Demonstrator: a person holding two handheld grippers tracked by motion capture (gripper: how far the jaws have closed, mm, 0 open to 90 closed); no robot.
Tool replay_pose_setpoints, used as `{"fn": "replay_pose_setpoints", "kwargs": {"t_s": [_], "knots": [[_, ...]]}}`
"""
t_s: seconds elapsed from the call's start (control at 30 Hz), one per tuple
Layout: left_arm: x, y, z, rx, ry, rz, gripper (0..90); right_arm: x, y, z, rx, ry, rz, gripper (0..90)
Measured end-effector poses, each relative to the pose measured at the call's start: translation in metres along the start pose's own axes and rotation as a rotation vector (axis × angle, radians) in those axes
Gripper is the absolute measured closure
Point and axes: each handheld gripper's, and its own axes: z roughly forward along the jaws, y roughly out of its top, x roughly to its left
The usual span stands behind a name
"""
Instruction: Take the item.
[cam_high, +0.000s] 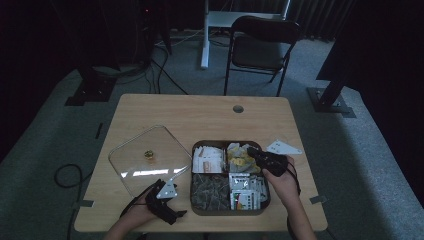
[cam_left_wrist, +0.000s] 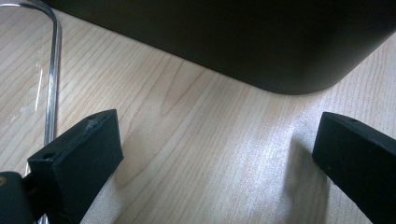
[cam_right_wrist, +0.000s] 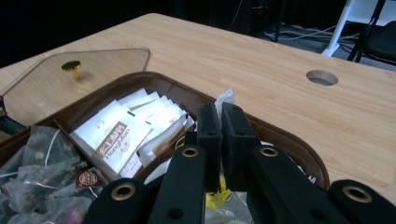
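Observation:
A brown four-part tray (cam_high: 266, 200) stands at the table's front right. It holds white sachets (cam_high: 207, 159), white-and-yellow sachets (cam_high: 239, 159), grey mesh tea bags (cam_high: 209, 191) and printed packets (cam_high: 246, 192). My right gripper (cam_high: 251, 151) hangs over the far right compartment. In the right gripper view that gripper (cam_right_wrist: 220, 112) is shut, with a white-and-yellow sachet (cam_right_wrist: 227, 99) poking up at the jaw tips. My left gripper (cam_high: 175, 210) rests open on the wood by the tray's near left corner. In the left gripper view my left gripper (cam_left_wrist: 215, 154) has bare table between its jaws and faces the tray wall (cam_left_wrist: 233, 42).
A clear glass lid (cam_high: 135, 162) with a gold knob (cam_high: 149, 154) lies flat left of the tray, its edge (cam_left_wrist: 52, 70) close to my left jaw. A cable hole (cam_high: 238, 108) sits in the table's far side. A folding chair (cam_high: 260, 45) stands behind.

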Motion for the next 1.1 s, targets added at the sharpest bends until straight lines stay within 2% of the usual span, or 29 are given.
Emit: {"fn": "replay_pose_setpoints", "kwargs": {"t_s": [0.33, 0.47, 0.53, 0.7, 0.8, 1.1], "knots": [[0.000, 0.000, 0.000, 0.000, 0.000, 0.000, 1.4, -0.002, 0.010, -0.006, -0.031, 0.013, 0.028, 86.7], [0.000, 0.000, 0.000, 0.000, -0.001, 0.000, 1.4, -0.003, 0.016, -0.009, -0.052, 0.012, 0.026, 86.8], [0.000, 0.000, 0.000, 0.000, -0.001, -0.001, 1.4, -0.002, 0.018, -0.010, -0.059, -0.003, 0.011, 86.7], [0.000, 0.000, 0.000, -0.001, 0.000, -0.002, 1.4, -0.004, 0.021, -0.013, -0.071, 0.011, 0.020, 87.0], [0.000, 0.000, 0.000, -0.002, 0.000, -0.002, 1.4, -0.005, 0.022, -0.014, -0.078, -0.003, 0.010, 86.8], [0.000, 0.000, 0.000, 0.000, 0.000, 0.000, 1.4, -0.016, 0.025, -0.021, -0.118, -0.031, 0.042, 86.7]]}}
